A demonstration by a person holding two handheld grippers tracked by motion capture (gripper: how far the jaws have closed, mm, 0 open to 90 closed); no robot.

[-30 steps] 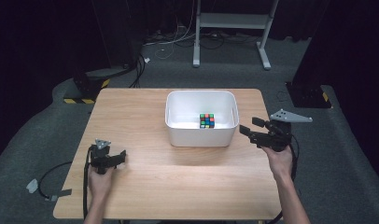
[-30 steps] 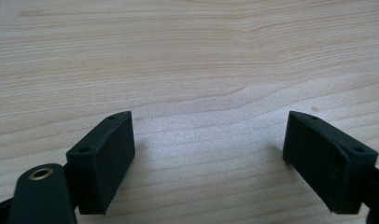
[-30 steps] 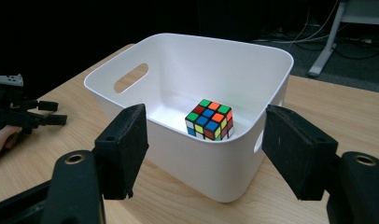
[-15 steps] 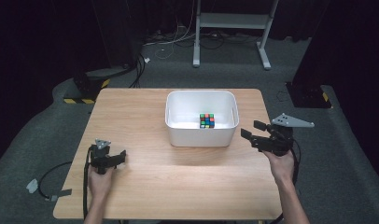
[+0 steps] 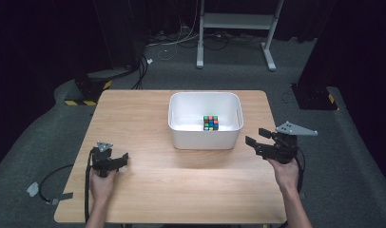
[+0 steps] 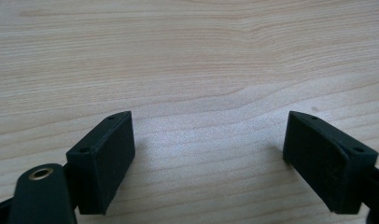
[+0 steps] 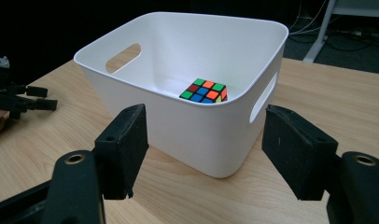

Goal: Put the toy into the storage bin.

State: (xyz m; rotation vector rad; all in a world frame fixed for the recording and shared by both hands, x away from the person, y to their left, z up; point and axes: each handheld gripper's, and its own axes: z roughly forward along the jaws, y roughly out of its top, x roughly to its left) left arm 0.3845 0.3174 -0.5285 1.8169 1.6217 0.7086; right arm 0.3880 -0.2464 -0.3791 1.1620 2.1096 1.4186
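**Left gripper and right gripper both released; cube in the bin**

Nearest, at the near left corner of the bench: left gripper in a hand, lying low over the wood, pointing across towards the right edge. Seen in the left gripper view with jaws spread wide, bare wood grain between them, nothing grasped.

Farther in, at the right edge about halfway back: right gripper in the other hand, grey three-cornered plate on top, aimed leftward at the bin's near right corner. Close to the bin wall but apart from it. In the right gripper view, jaws likewise apart, framing the white wall without touching it, holding nothing.

Beyond, at the middle of the bench towards the far edge: white bin with a cut-out handle in each end wall, standing upright. Inside on its floor, near the right-hand near wall: cube with many-coloured squares, flat on one face, clear of both grippers.
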